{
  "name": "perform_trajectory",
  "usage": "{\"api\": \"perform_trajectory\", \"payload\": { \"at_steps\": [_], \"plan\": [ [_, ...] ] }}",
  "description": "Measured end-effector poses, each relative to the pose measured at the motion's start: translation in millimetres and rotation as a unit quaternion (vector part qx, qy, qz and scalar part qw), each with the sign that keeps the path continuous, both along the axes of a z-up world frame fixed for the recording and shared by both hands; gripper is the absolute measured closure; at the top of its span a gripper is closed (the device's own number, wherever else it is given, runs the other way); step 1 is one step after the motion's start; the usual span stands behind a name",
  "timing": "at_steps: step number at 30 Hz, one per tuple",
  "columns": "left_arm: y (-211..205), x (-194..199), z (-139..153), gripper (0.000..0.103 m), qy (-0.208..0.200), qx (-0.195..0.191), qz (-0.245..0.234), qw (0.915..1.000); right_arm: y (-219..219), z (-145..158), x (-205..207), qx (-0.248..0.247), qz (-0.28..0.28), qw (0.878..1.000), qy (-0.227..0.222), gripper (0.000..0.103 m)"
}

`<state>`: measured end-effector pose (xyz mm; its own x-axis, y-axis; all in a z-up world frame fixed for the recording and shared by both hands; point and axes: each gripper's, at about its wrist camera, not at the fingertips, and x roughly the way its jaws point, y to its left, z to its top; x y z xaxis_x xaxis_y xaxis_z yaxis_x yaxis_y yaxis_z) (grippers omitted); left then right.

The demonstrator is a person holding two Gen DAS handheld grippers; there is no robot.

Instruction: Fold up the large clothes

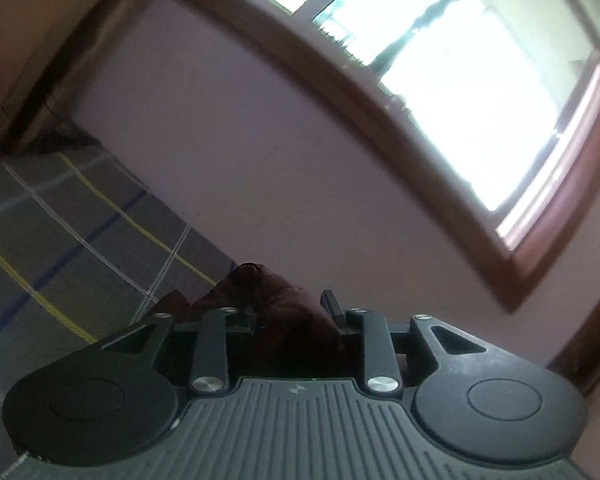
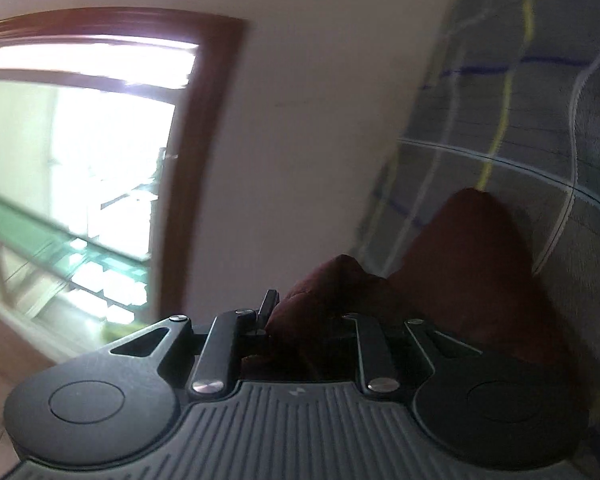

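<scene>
Left gripper (image 1: 292,312): jaws drawn in on a bunch of dark maroon garment (image 1: 288,320). Cloth fills the gap between the fingers and bulges up above them; one finger (image 1: 332,300) shows at the cloth's right edge, the other is buried in fabric.

Right gripper (image 2: 300,316): same, clamped on the maroon cloth. Left finger (image 2: 269,305) pokes out beside the cloth, the other is covered. From here the garment rises in a second hump to the right, lying against the grey plaid sheet (image 2: 540,100).

The plaid sheet (yellow, white and blue lines) also shows left of the left gripper. Both cameras face a pale wall (image 1: 260,140) and a brown-framed window (image 2: 204,160), blown out by daylight.

Markings: only a small pale logo (image 2: 296,393) on each gripper's ribbed body; no readable text.
</scene>
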<state>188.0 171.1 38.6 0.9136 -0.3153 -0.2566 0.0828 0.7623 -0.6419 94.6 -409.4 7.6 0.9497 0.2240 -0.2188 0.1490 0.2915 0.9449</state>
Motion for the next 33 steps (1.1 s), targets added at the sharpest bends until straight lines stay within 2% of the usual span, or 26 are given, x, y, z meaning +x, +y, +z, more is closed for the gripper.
{"api": "perform_trajectory", "payload": {
  "at_steps": [3,4,5,6,8,10,11,12,13,14,16,17,18,19,20,21,23,24,25,27,28,29,30,32,33],
  "plan": [
    [-8.1,24.5,-19.2,0.047,0.010,0.011,0.014,0.9998,-4.3,-26.1,29.5,-0.010,-0.007,0.999,0.037,0.081],
    [-9.0,27.9,-24.3,0.030,0.010,0.012,0.023,0.9996,-5.5,-33.1,35.1,-0.011,-0.007,0.999,0.047,0.081],
    [-9.6,29.0,-27.0,0.008,0.008,0.021,0.036,0.9991,-6.0,-40.9,43.9,-0.011,-0.006,0.998,0.055,0.080],
    [-8.9,28.4,-28.1,0.000,0.003,0.031,0.050,0.9983,-5.7,-46.5,51.2,-0.015,-0.003,0.998,0.059,0.079],
    [-6.7,23.0,-27.7,0.001,-0.017,0.045,0.072,0.9963,-4.9,-52.6,59.2,-0.016,0.007,0.998,0.057,0.077],
    [-3.8,20.6,-23.0,0.001,-0.019,0.061,0.067,0.9957,-7.2,-55.6,63.5,0.000,0.004,0.999,0.054,0.071],
    [-1.9,18.4,-20.8,0.001,-0.020,0.057,0.060,0.9963,-9.2,-55.4,60.3,0.016,0.003,0.999,0.046,0.062],
    [0.5,14.9,-18.3,0.001,-0.022,0.053,0.056,0.9968,-11.0,-52.7,54.1,0.029,-0.001,0.999,0.036,0.046],
    [1.8,10.5,-14.6,0.001,-0.023,0.053,0.052,0.9970,-12.0,-45.9,45.3,0.027,-0.008,0.999,0.028,0.035],
    [1.5,6.6,-10.4,0.001,-0.025,0.056,0.046,0.9970,-12.4,-35.9,34.3,0.010,-0.020,1.000,0.014,0.025],
    [-2.8,-2.3,0.7,0.006,-0.038,0.064,0.016,0.9971,-8.7,-6.8,11.5,-0.052,-0.043,0.998,-0.012,0.025],
    [-8.1,-4.9,5.9,0.012,-0.047,0.076,-0.002,0.9960,-3.8,13.8,-0.8,-0.109,-0.053,0.992,-0.023,0.026],
    [-16.8,-7.7,11.1,0.016,-0.058,0.093,-0.017,0.9939,3.2,30.3,-7.6,-0.160,-0.054,0.985,-0.033,0.033],
    [-27.1,-10.8,17.2,0.022,-0.069,0.113,-0.032,0.9907,13.4,47.4,-12.2,-0.213,-0.042,0.975,-0.042,0.041],
    [-37.6,-11.6,21.3,0.023,-0.076,0.132,-0.047,0.9872,31.2,64.4,-9.2,-0.276,-0.010,0.960,-0.040,0.058],
    [-52.6,-10.4,24.9,0.023,-0.080,0.156,-0.065,0.9823,51.6,75.8,-3.6,-0.333,0.024,0.942,-0.029,0.070],
    [-75.5,-2.6,26.2,0.043,-0.076,0.183,-0.094,0.9756,106.4,88.2,14.3,-0.448,0.100,0.888,-0.020,0.083],
    [-86.9,4.5,23.6,0.047,-0.065,0.193,-0.111,0.9728,130.6,88.0,22.8,-0.491,0.130,0.861,-0.018,0.088],
    [-96.9,14.8,20.2,0.051,-0.052,0.203,-0.125,0.9698,151.3,85.9,32.6,-0.527,0.156,0.835,-0.016,0.090],
    [-111.2,31.8,11.8,0.051,-0.038,0.226,-0.131,0.9646,188.4,73.9,53.9,-0.603,0.201,0.771,-0.013,0.093],
    [-116.1,41.4,7.8,0.052,-0.037,0.237,-0.131,0.9620,196.7,68.0,63.1,-0.621,0.216,0.753,-0.013,0.093],
    [-119.1,49.8,5.6,0.052,-0.037,0.247,-0.129,0.9598,202.3,60.3,75.8,-0.631,0.233,0.740,-0.011,0.095],
    [-121.7,58.6,2.7,0.052,-0.035,0.257,-0.127,0.9574,203.4,53.4,89.5,-0.634,0.245,0.733,-0.007,0.095],
    [-125.2,73.5,-4.2,0.052,-0.028,0.269,-0.122,0.9551,198.6,43.0,113.5,-0.636,0.256,0.728,-0.009,0.095],
    [-125.5,80.5,-8.8,0.051,-0.021,0.272,-0.118,0.9549,197.0,41.8,117.5,-0.633,0.260,0.729,-0.007,0.095]
  ]
}}
